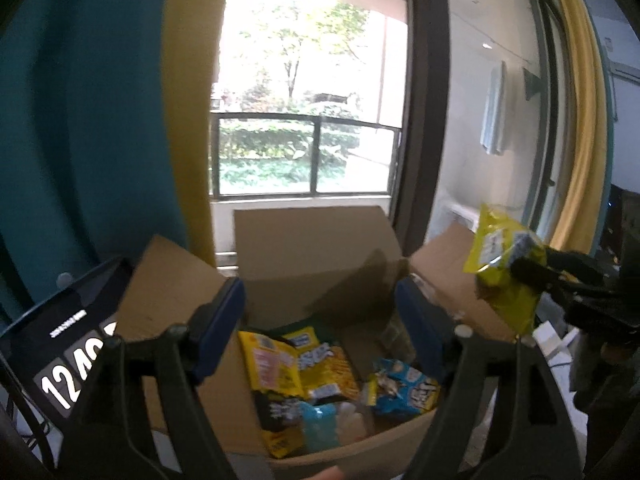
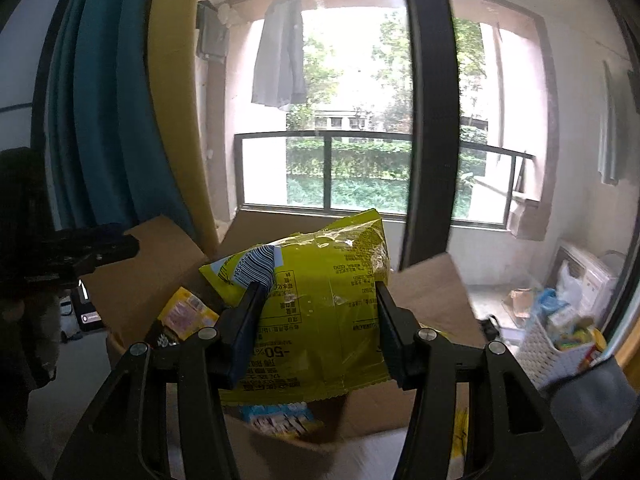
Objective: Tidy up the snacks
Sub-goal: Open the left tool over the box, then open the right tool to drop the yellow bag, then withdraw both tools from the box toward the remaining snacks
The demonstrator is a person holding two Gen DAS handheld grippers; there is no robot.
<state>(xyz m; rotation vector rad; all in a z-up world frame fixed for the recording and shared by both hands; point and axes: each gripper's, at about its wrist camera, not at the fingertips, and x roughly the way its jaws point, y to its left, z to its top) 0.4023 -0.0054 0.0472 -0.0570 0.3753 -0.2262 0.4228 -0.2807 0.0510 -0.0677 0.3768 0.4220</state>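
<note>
Hanging over the near edge of an open brown cardboard box, the left claw with jaws spread wide and nothing between the blue-padded fingers. Inside the box, loosely piled: a yellow snack packet with a pink panel at the left, a yellow packet with blue-and-white lettering beside it, a black-and-yellow packet nearer, a pale blue wrapper at the near edge, and a blue-and-white packet at the right. Box flaps standing up on the left, far and right sides.

Clamped in the right claw, a large yellow-green crinkly snack bag with a barcode at its upper left corner, print upside down in the right wrist view, pinched across its middle by both dark fingers. Held above the box, over its right side, clear of the packets below; seen from the left wrist at the right, raised beside the right flap.

Left of the box, a dark tablet showing large white clock digits, propped tilted. Far right on the floor, a white woven plastic basket with assorted items. Beyond the box, a dark-framed window onto a balcony railing and greenery, with teal and yellow curtains drawn to the left and a pale shirt hanging outside.
</note>
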